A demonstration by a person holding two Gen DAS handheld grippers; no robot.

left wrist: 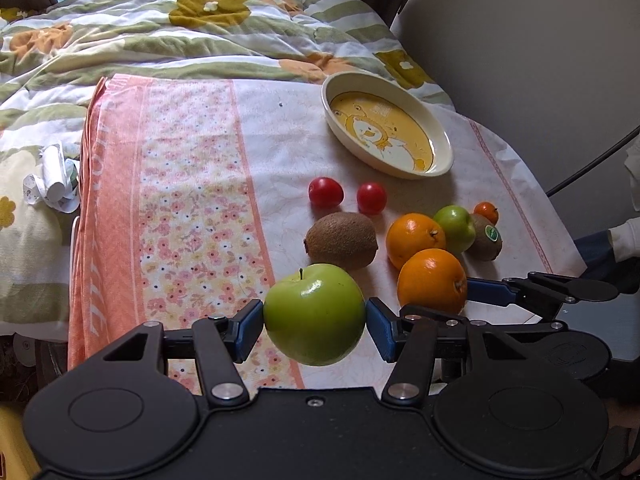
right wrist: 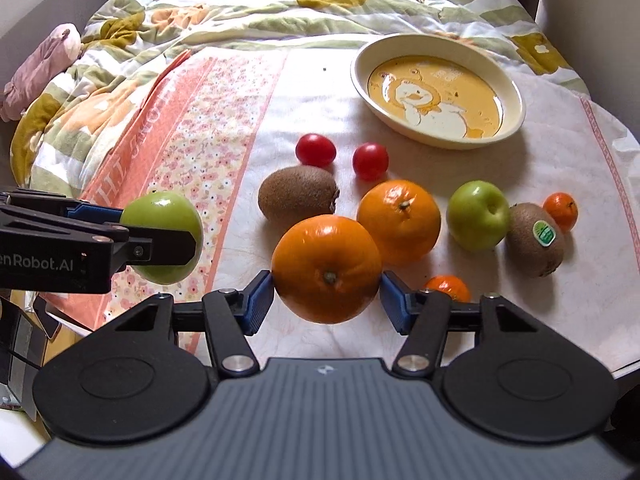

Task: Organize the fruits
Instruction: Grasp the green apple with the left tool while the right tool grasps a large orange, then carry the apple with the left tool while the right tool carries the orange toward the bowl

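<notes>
My left gripper (left wrist: 315, 318) is shut on a big green apple (left wrist: 315, 314), held above the towel; the apple also shows at the left of the right wrist view (right wrist: 162, 216). My right gripper (right wrist: 327, 282) is shut on a large orange (right wrist: 326, 268), which shows in the left wrist view (left wrist: 432, 280) too. On the towel lie a second orange (right wrist: 398, 220), a small green apple (right wrist: 476, 220), two kiwis (right wrist: 296, 194) (right wrist: 534, 238), two red tomatoes (right wrist: 315, 150) (right wrist: 370, 161) and two small mandarins (right wrist: 560, 210) (right wrist: 448, 286). An empty cream bowl (right wrist: 514, 92) with a duck picture stands behind them.
A white and pink floral towel (right wrist: 224, 120) covers the bed; a flowered quilt (right wrist: 240, 12) lies behind it. A pink soft toy (right wrist: 44, 64) lies at far left. A crumpled white wrapper (left wrist: 54, 178) lies left of the towel. A grey wall (left wrist: 540, 60) stands on the right.
</notes>
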